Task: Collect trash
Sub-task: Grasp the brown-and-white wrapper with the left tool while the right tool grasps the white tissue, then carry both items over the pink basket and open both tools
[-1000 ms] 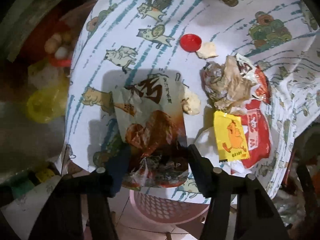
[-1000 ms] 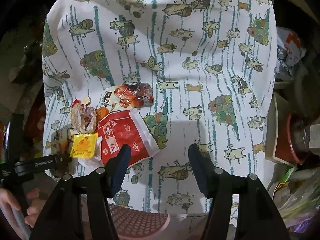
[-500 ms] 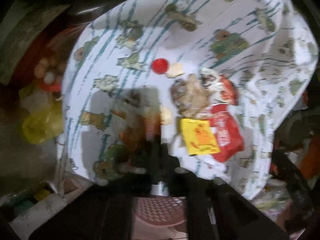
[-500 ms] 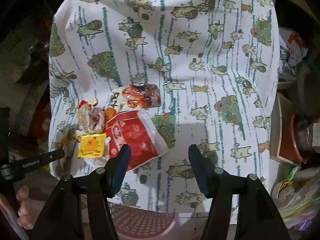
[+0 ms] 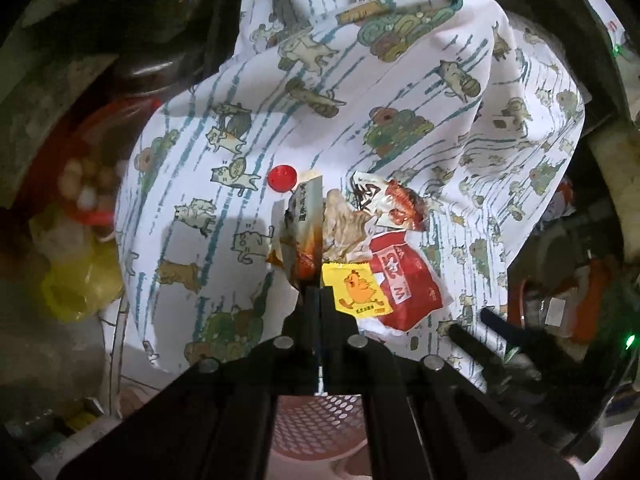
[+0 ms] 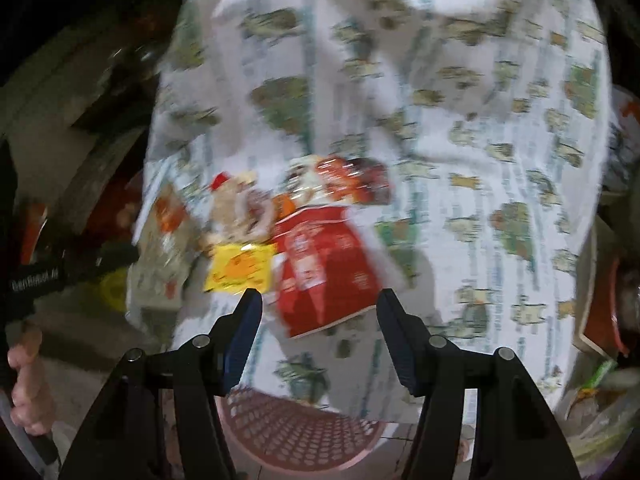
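My left gripper point(image 5: 319, 294) is shut on the brown snack wrapper point(image 5: 302, 232) and holds it edge-on above the cat-print tablecloth point(image 5: 420, 80). Beside it lie a yellow chick sachet point(image 5: 356, 288), a red packet point(image 5: 404, 284), crumpled paper point(image 5: 344, 228), another printed wrapper point(image 5: 396, 204) and a red bottle cap point(image 5: 282, 178). My right gripper point(image 6: 320, 312) is open and empty, just in front of the red packet point(image 6: 324, 264) and the yellow sachet point(image 6: 239, 268). The right wrist view is blurred.
A pink perforated basket point(image 5: 316, 424) sits below the table's near edge, also in the right wrist view point(image 6: 296, 428). A yellow bag point(image 5: 80, 276) and clutter lie left of the table. More clutter stands at the right point(image 6: 600, 320).
My left gripper has shut on the brown wrapper and lifted it up off the cloth. My right gripper has moved forward and left toward the red packet.
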`<state>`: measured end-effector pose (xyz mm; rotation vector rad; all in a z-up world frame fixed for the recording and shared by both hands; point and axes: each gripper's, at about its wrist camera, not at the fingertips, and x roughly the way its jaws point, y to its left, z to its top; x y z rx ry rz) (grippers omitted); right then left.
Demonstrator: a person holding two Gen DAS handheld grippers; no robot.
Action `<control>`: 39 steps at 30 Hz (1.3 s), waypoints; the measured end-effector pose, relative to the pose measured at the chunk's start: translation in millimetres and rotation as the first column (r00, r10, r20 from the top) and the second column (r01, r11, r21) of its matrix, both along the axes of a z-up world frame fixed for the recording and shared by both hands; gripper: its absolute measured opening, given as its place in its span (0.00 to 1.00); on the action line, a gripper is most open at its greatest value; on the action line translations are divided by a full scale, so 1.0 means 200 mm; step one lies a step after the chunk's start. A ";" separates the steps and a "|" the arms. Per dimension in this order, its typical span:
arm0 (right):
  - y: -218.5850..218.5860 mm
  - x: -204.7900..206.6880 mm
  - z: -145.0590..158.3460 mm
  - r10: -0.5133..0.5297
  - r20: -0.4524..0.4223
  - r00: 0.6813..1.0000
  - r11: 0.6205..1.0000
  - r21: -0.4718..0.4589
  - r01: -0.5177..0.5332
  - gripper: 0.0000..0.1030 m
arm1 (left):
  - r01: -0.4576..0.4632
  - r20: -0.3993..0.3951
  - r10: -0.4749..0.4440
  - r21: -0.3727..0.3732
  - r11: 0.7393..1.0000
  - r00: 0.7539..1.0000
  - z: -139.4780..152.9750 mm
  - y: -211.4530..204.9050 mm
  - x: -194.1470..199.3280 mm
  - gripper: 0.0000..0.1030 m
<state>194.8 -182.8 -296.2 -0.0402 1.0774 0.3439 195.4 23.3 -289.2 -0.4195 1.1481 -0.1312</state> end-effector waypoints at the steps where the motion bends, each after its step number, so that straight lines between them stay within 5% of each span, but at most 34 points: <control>1: 0.03 0.00 -0.02 0.018 -0.010 1.000 1.000 -0.001 -0.018 0.60 | -0.002 0.000 0.002 0.000 1.000 1.000 0.00 0.00 0.00 0.00; 9: 0.28 -0.01 -0.22 0.115 -0.077 0.990 0.991 -0.060 -0.119 0.45 | -0.018 0.033 0.017 0.042 0.999 0.999 0.03 0.01 0.00 0.00; 14: 0.30 -0.02 -0.25 0.132 -0.085 0.988 0.990 -0.028 -0.135 0.06 | -0.025 0.069 0.021 0.046 0.999 0.997 0.06 0.03 -0.02 0.00; 21: 0.20 -0.11 -0.07 0.114 0.008 0.993 0.991 0.065 -0.115 0.04 | -0.038 0.086 0.036 0.017 0.999 0.996 0.09 0.06 -0.05 0.00; 29: -0.08 -0.12 0.13 -0.020 0.105 0.994 0.983 0.186 0.000 0.04 | -0.031 0.155 0.027 0.022 0.999 0.988 0.17 0.06 -0.12 0.00; 39: -0.27 -0.24 0.27 -0.119 0.213 0.970 0.987 0.134 0.092 0.04 | -0.016 0.214 0.014 0.011 1.000 0.977 0.27 0.04 -0.24 0.00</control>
